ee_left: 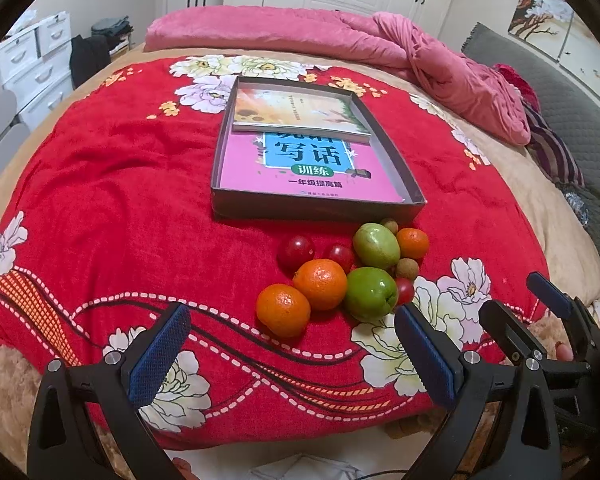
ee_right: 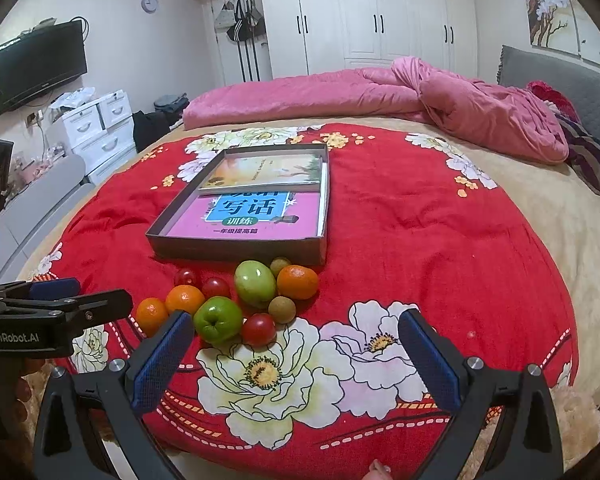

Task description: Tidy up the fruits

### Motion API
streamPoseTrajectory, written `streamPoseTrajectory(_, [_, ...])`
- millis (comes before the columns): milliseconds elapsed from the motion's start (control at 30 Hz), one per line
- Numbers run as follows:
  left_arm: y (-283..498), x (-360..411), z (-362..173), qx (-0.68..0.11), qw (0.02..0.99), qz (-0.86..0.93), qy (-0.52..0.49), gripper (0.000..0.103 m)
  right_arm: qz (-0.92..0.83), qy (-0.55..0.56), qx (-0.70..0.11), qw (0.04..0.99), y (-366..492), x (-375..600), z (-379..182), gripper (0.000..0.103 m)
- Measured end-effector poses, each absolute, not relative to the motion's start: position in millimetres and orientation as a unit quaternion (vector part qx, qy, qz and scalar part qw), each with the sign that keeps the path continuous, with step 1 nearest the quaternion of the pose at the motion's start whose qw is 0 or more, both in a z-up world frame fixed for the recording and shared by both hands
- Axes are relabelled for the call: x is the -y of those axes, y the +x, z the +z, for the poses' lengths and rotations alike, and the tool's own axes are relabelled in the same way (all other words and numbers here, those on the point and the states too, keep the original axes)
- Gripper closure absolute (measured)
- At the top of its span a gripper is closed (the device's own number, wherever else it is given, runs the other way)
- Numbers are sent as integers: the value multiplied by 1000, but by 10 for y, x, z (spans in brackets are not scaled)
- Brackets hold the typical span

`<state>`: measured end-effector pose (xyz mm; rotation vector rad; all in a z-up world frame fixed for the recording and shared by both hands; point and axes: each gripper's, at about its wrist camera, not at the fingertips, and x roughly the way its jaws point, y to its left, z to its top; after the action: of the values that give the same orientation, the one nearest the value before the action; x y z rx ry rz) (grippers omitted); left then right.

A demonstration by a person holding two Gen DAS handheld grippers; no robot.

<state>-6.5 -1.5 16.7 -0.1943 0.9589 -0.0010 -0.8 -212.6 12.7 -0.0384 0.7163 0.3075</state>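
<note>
The fruits [ee_left: 340, 276] lie heaped on the red blanket [ee_left: 120, 200], just in front of the shallow box [ee_left: 316, 210] holding books. Both grippers hang released, jaws wide. The left gripper [ee_left: 292, 356] faces the heap squarely and looks nearer; the right gripper [ee_right: 296, 356] has it ahead-left (only its view shows the tomato [ee_right: 259, 329] plainly).

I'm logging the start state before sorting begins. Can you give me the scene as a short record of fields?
surface: red floral blanket on a bed
container: shallow cardboard box, two books inside
oranges: three, nearest
green fruits: two, nearest
red fruits: three, small, one at
longans: two, one at
fruit location: clustered in front of the box, none inside
left gripper: open, empty
right gripper: open, empty
</note>
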Motion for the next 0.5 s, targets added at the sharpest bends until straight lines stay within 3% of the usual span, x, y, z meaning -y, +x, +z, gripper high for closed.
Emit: streamPoseTrajectory(500, [-67,16,164,-459,884,-1,-93,2,151,-19,-349,925,1,2120,113,0])
